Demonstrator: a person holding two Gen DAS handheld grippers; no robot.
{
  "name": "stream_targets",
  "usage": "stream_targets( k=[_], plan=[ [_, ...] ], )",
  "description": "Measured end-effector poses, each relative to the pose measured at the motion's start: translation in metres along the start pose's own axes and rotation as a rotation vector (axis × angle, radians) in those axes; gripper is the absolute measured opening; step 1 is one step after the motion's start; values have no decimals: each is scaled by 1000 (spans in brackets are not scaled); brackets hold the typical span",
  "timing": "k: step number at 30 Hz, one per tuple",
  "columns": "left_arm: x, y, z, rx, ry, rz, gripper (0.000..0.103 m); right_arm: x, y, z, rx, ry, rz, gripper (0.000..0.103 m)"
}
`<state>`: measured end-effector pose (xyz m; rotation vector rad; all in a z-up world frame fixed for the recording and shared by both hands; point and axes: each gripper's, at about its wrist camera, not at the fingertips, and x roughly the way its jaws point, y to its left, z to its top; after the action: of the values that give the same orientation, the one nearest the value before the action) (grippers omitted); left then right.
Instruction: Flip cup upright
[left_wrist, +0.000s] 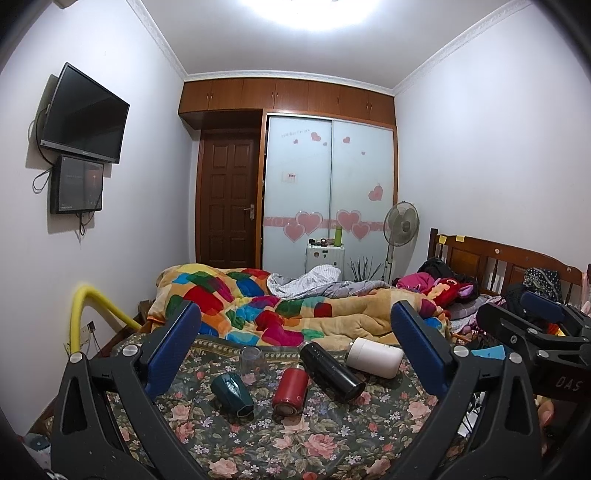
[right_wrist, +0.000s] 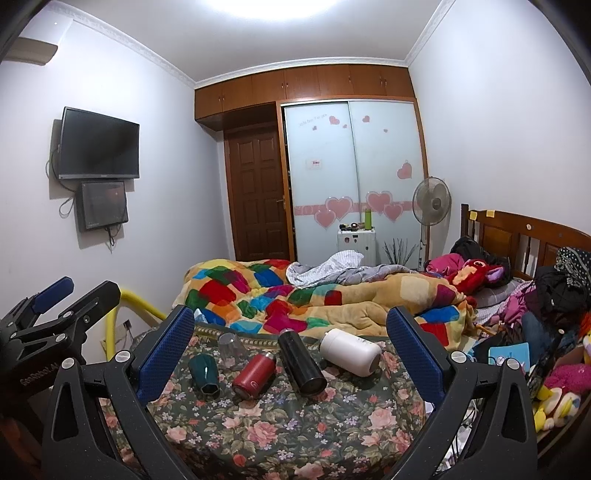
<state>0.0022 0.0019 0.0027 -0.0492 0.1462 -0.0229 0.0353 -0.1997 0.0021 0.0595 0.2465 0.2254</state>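
Several cups lie on their sides on a floral cloth (left_wrist: 295, 435) (right_wrist: 288, 432): a dark green cup (left_wrist: 232, 397) (right_wrist: 204, 370), a red one (left_wrist: 291, 388) (right_wrist: 255, 374), a black tumbler (left_wrist: 331, 371) (right_wrist: 301, 362) and a white one (left_wrist: 375, 357) (right_wrist: 350, 351). A clear glass (left_wrist: 253, 360) (right_wrist: 229, 345) stands upside down behind the green cup. My left gripper (left_wrist: 295, 347) is open and empty, hovering in front of the cups. My right gripper (right_wrist: 290, 345) is open and empty too, beside the left; it shows in the left wrist view (left_wrist: 532, 325).
Behind the cloth lies a heaped colourful blanket (left_wrist: 266, 306) on the bed. Clothes and plush toys (right_wrist: 554, 332) pile up at the right by the wooden headboard (right_wrist: 524, 236). A yellow rail (left_wrist: 92, 306) stands at the left. A fan (right_wrist: 431, 203) and wardrobe stand at the back.
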Motion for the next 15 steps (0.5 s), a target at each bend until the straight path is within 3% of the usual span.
stream_targets(
  k=[7,15],
  plan=[
    [49,6,-24,-13,117,0,103,26,-9,-14,14,55,-10,103],
    [164,18,-92,-28,449,22,103,79,-23,-42,32,194,-29,103]
  ],
)
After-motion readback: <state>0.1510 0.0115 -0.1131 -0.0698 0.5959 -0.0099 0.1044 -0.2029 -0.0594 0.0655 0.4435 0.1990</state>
